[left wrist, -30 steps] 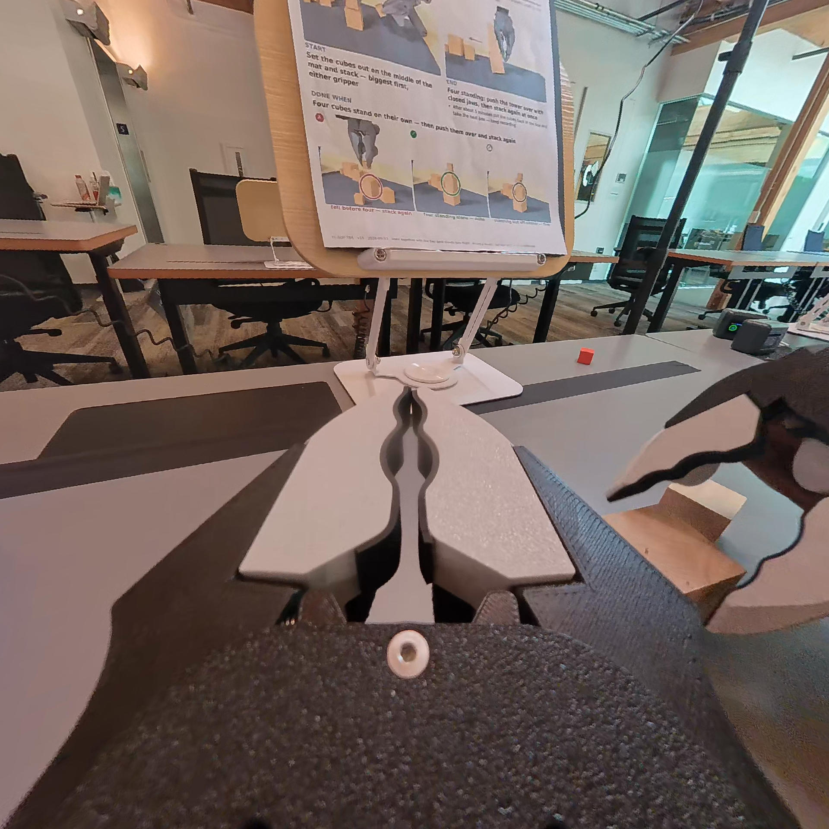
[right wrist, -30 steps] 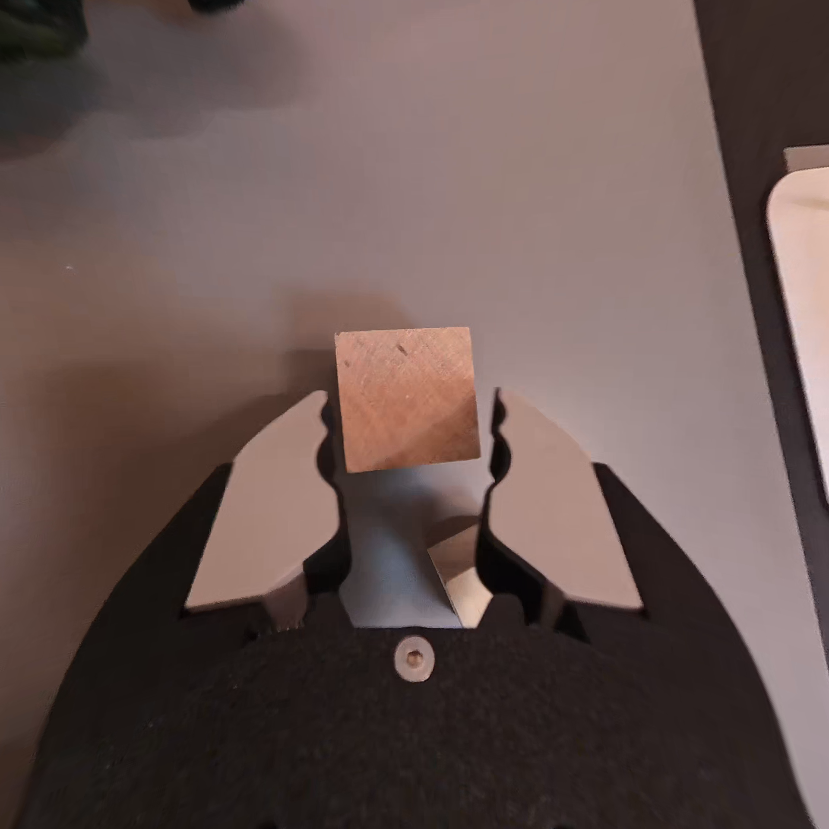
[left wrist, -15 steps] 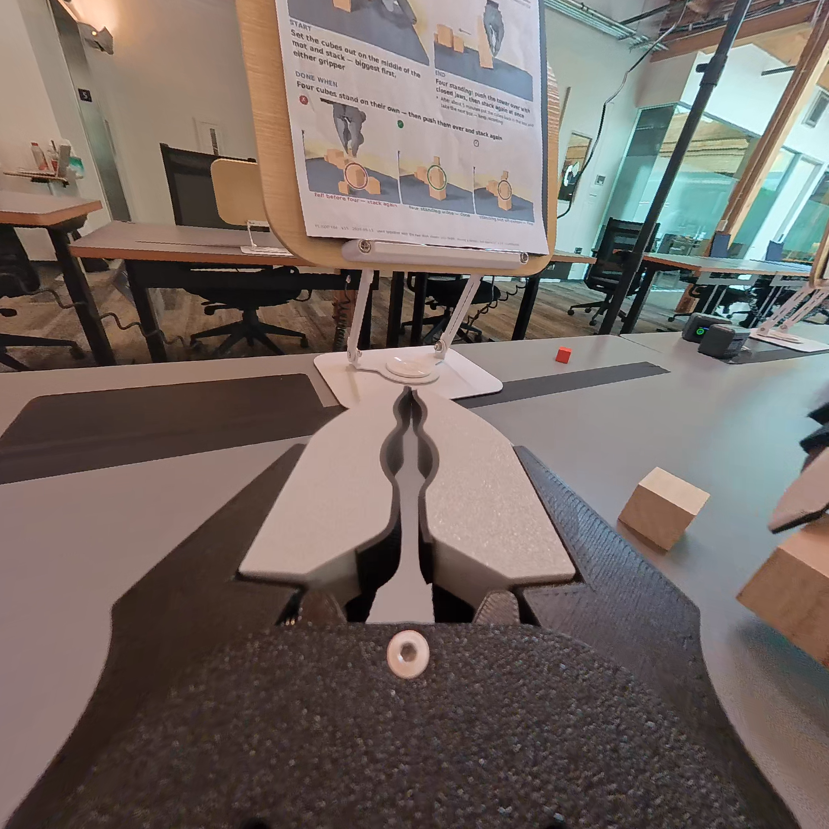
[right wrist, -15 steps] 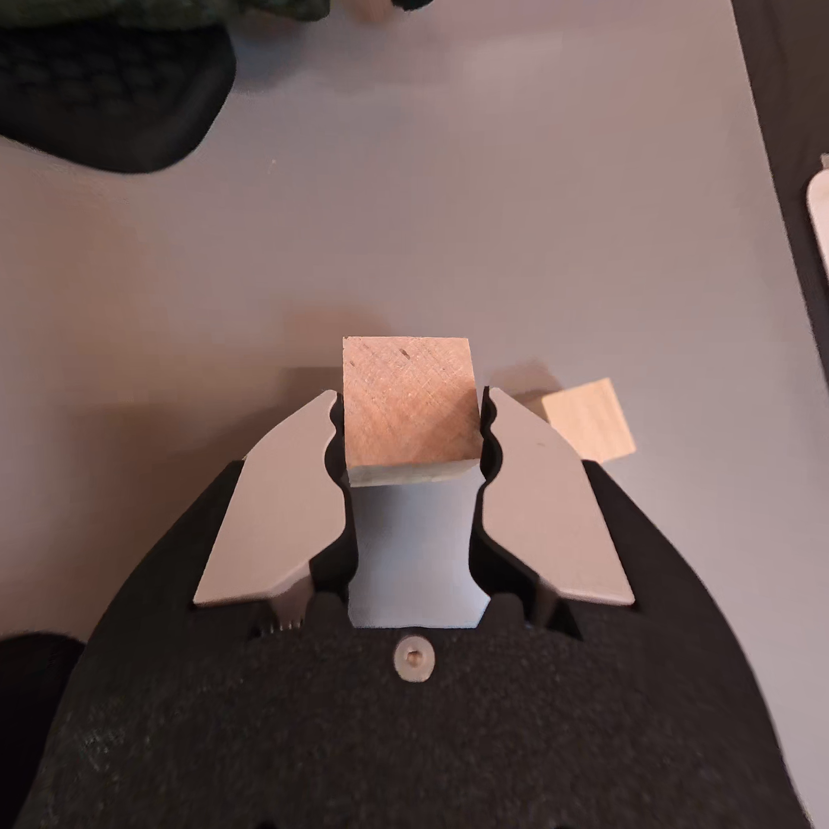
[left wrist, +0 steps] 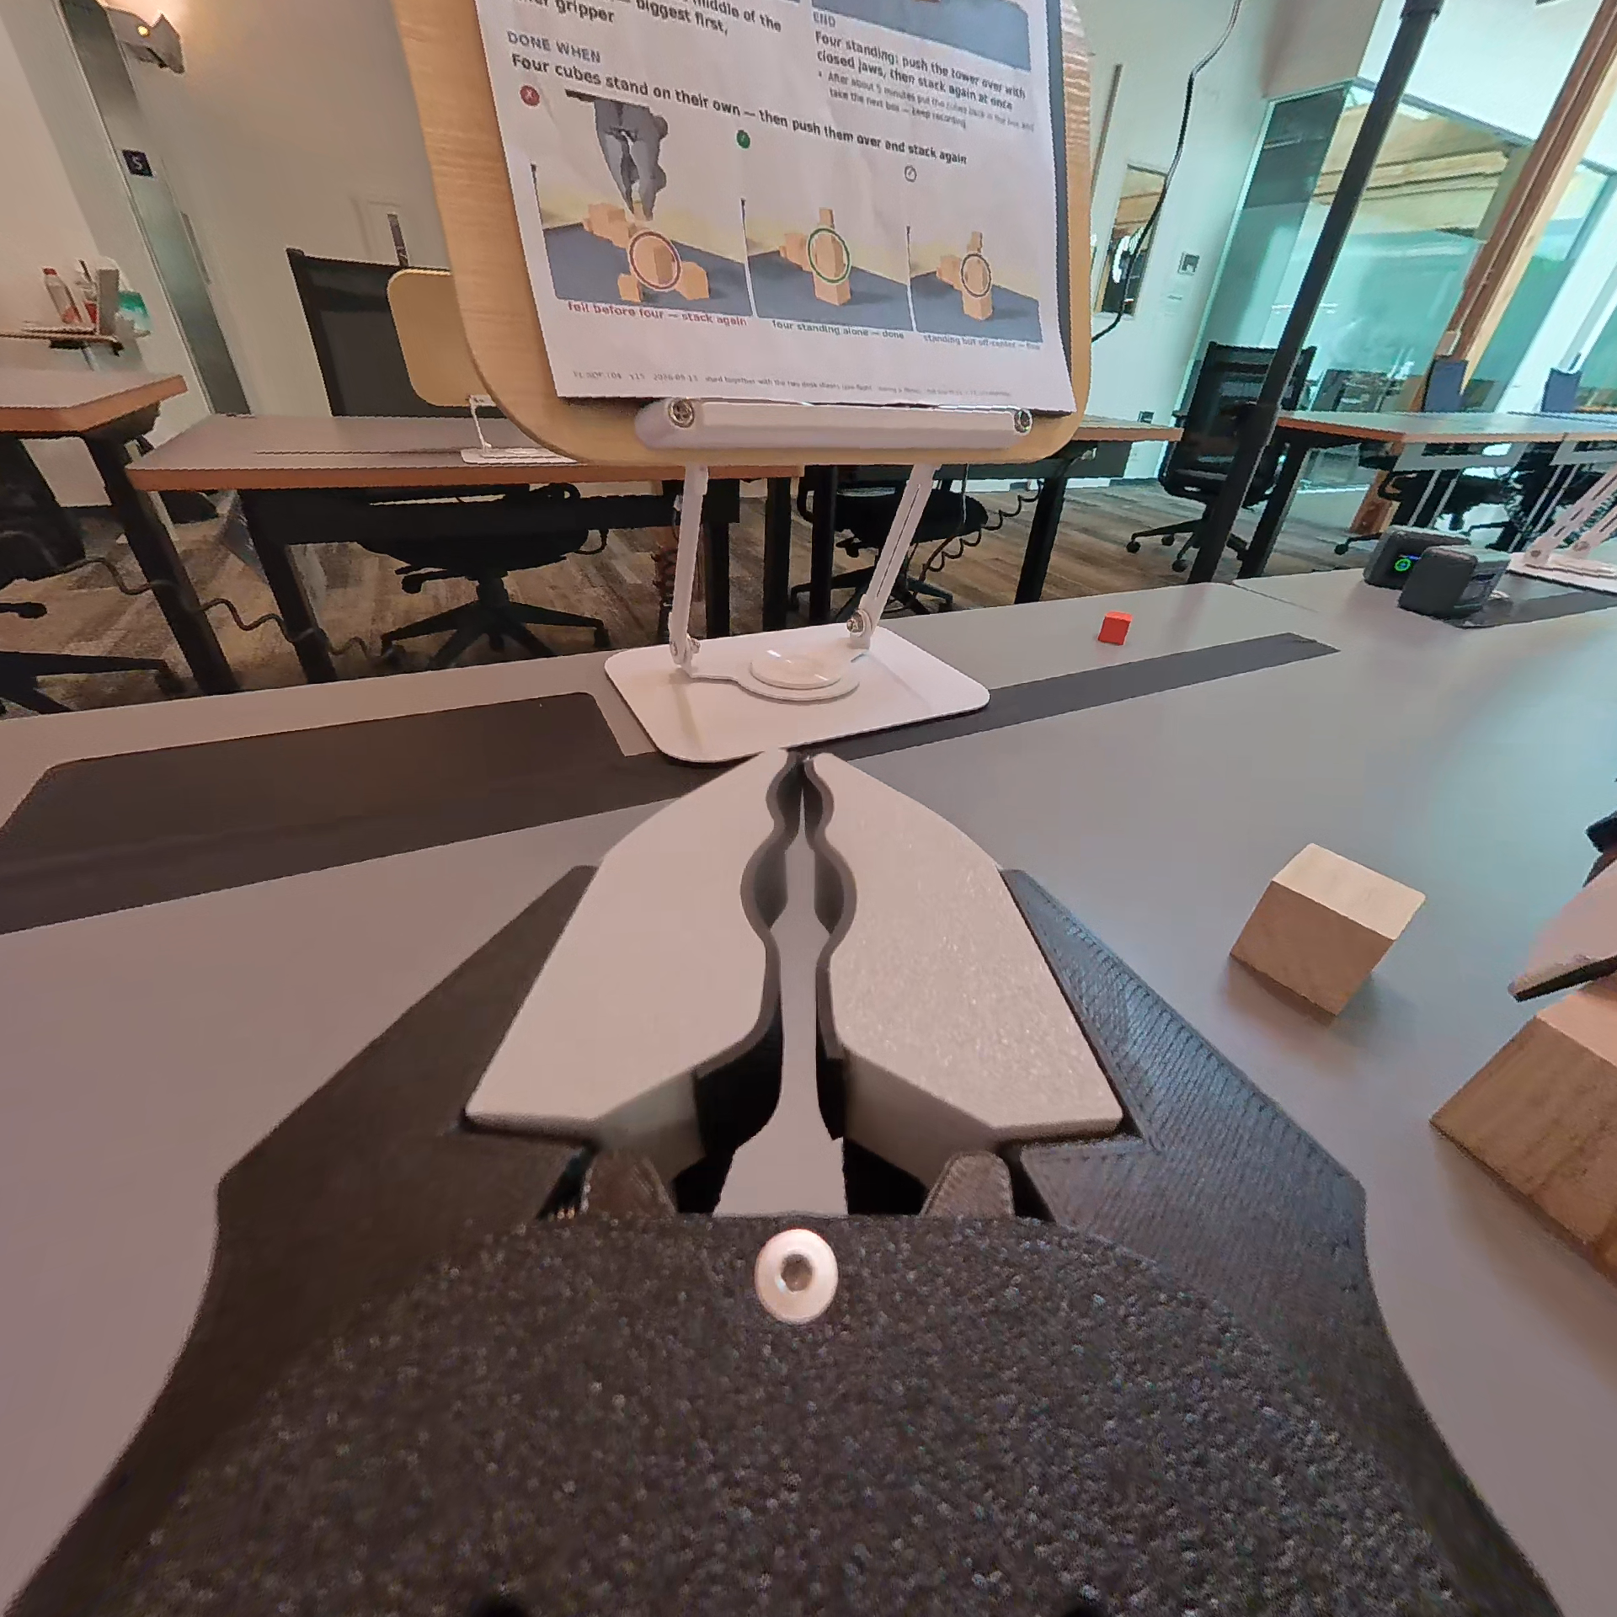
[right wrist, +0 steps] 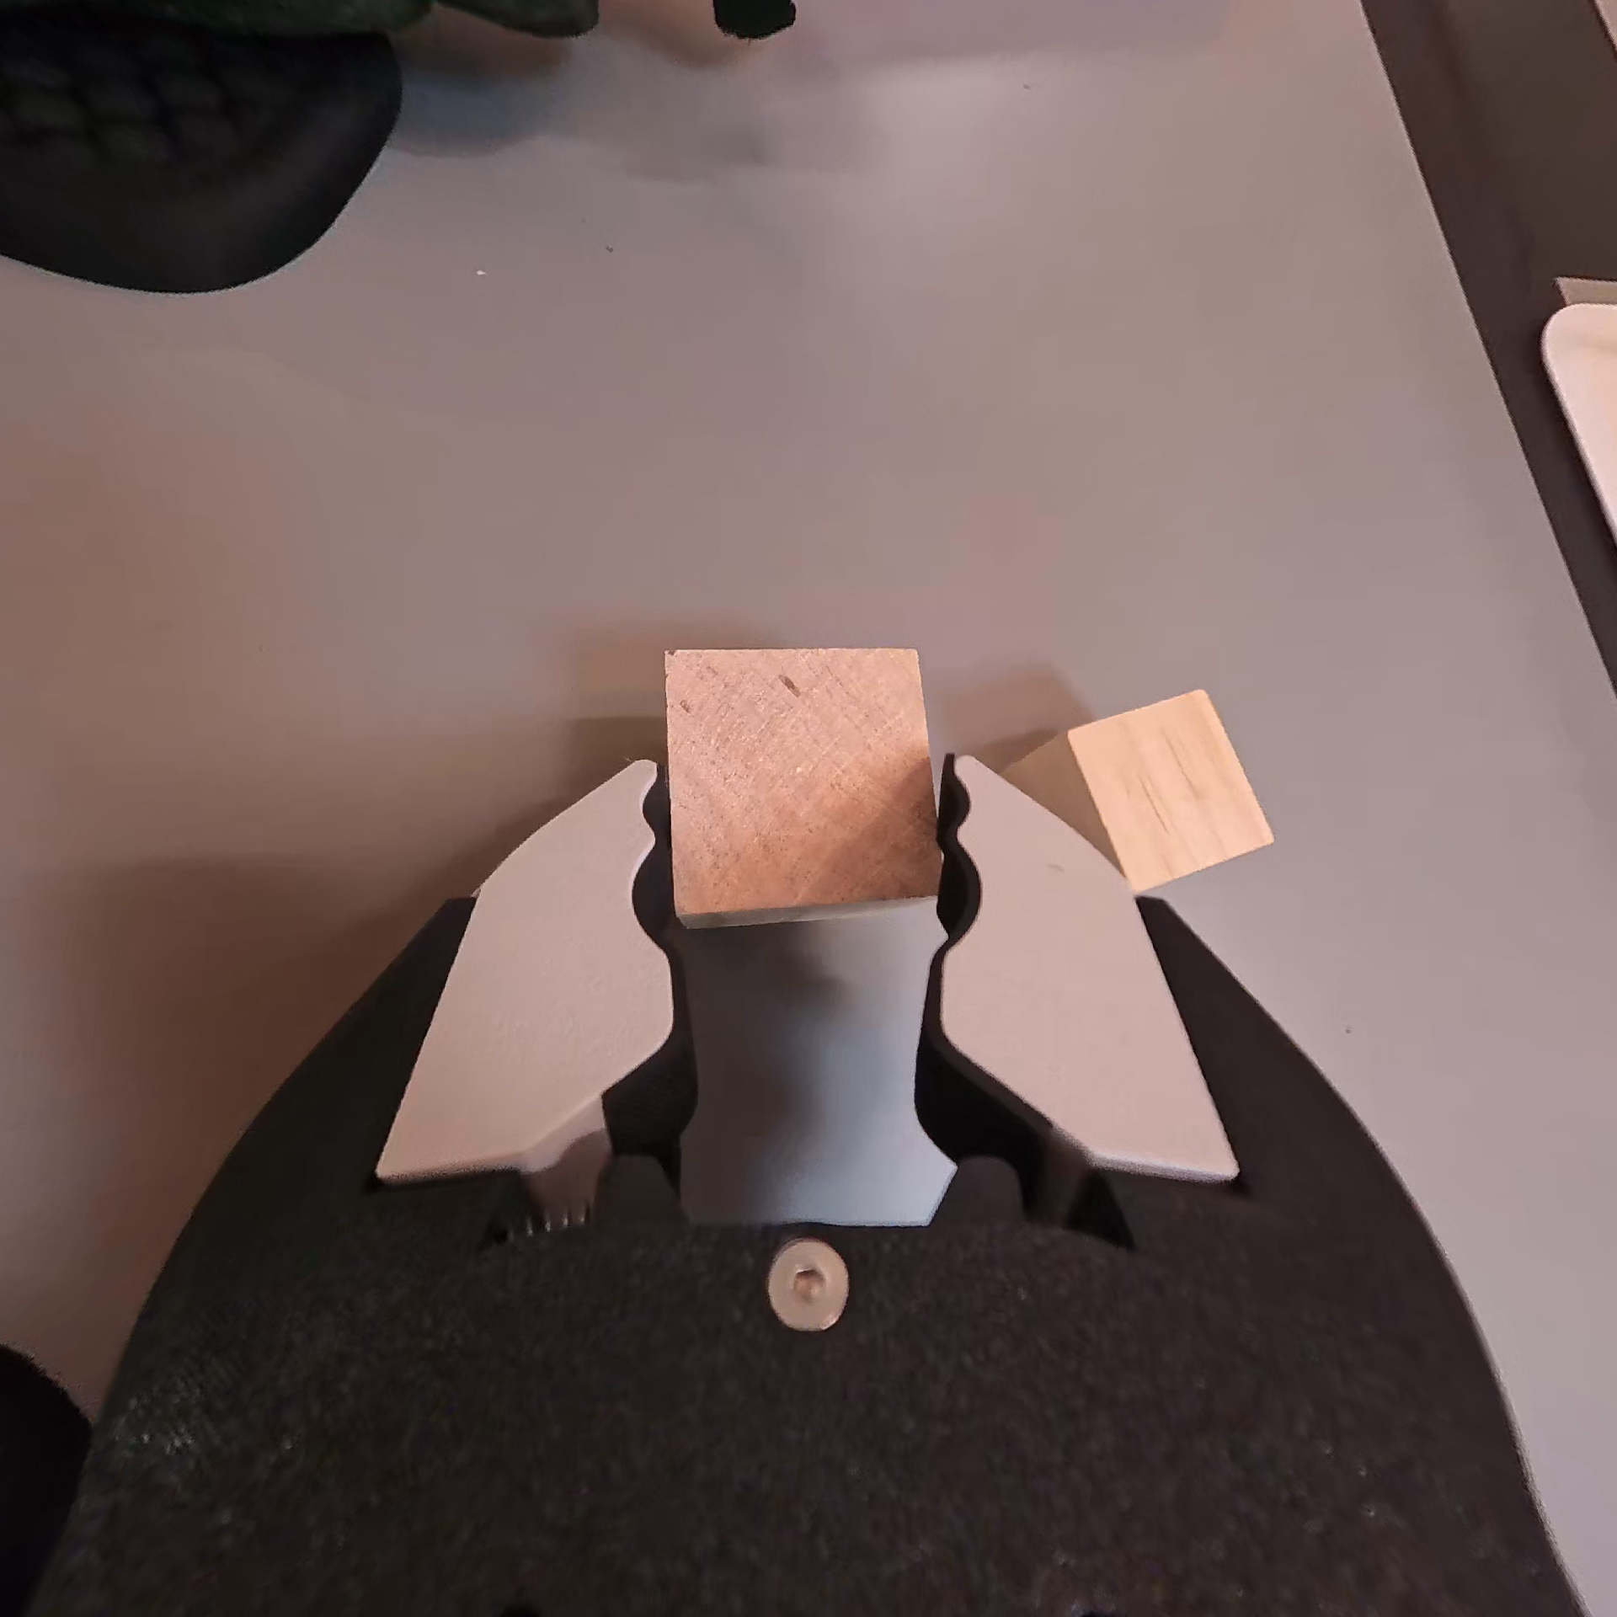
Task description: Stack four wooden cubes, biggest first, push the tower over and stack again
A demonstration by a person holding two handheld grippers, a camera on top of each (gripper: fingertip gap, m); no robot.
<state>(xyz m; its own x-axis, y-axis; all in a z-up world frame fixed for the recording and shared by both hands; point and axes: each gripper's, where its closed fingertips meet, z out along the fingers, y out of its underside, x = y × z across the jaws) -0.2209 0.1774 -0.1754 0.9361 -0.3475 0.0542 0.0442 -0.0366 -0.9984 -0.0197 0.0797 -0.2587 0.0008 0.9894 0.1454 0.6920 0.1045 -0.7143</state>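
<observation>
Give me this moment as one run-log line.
left gripper: shut, empty, above grey table | right gripper: shut on brown wooden cube | pale wooden cube: on table beside right finger

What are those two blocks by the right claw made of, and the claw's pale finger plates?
The larger brown cube, between the right claw's fingers, looks like unfinished wood: rough crisscross saw marks, matte. The smaller pale cube beside it also looks like wood, smoother and lighter, with fine dark grain streaks. The grey finger plates seem plastic, probably printed: faint grainy, matte surface.
</observation>
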